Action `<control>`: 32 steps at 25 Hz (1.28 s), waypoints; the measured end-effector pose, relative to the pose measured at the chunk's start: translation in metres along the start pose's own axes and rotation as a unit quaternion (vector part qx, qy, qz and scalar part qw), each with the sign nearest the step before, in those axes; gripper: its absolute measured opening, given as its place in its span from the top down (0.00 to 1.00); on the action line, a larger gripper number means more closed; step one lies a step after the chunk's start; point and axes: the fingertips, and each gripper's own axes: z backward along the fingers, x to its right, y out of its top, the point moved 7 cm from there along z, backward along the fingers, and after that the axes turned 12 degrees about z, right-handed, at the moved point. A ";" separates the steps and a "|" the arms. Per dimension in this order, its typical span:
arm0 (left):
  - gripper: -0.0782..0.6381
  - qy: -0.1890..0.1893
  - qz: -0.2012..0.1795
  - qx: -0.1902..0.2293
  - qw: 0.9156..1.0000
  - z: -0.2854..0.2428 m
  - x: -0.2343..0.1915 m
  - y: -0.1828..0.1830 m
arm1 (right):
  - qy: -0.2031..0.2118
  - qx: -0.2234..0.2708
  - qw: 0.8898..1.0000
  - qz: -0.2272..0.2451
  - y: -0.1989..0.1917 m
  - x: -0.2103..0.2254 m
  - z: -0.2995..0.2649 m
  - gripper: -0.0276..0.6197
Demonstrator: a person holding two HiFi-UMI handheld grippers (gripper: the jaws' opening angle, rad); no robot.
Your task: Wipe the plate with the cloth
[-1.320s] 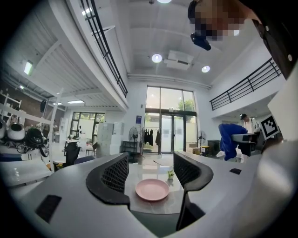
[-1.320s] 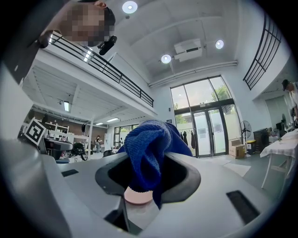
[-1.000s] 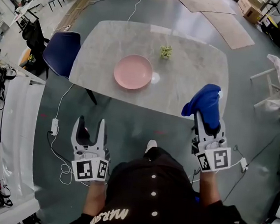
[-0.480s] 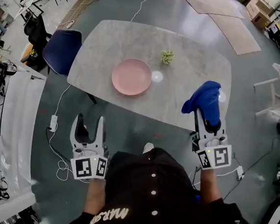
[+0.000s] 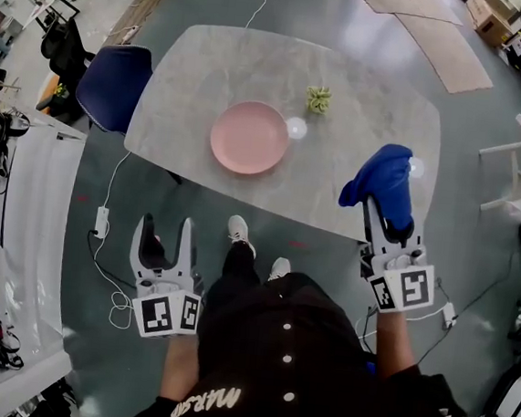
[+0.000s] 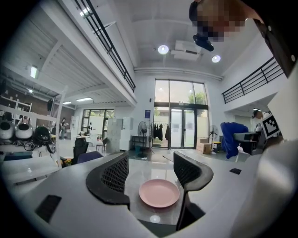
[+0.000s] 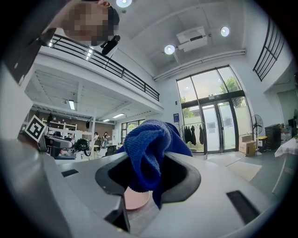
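A pink plate (image 5: 249, 137) lies near the middle of the marble table (image 5: 370, 122); in the left gripper view the plate (image 6: 159, 193) shows between the jaws, some way ahead. My left gripper (image 5: 168, 238) hangs open and empty over the floor, short of the table's near edge. My right gripper (image 5: 383, 217) is shut on a blue cloth (image 5: 382, 184), held over the table's near right edge. In the right gripper view the cloth (image 7: 149, 152) bulges up out of the jaws and hides most of the plate (image 7: 136, 201).
A small green plant (image 5: 319, 98) stands on the table beyond the plate. A dark blue chair (image 5: 112, 86) sits at the table's left end. Cables (image 5: 111, 234) run across the floor at left. The person's feet (image 5: 240, 233) stand near the table edge.
The table and plate have come slightly closer in the head view. A foot has stepped forward toward the table. Both grippers keep their poses.
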 end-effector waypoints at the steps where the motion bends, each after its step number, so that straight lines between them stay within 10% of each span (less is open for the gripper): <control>1: 0.48 -0.002 -0.002 -0.002 1.000 -0.006 -0.004 -0.002 | -0.003 -0.001 1.000 0.001 -0.002 -0.001 -0.004 0.73; 32: 0.46 -0.076 0.034 -0.061 0.995 -0.192 -0.115 0.019 | -0.048 -0.050 0.998 0.012 0.006 -0.038 -0.187 0.73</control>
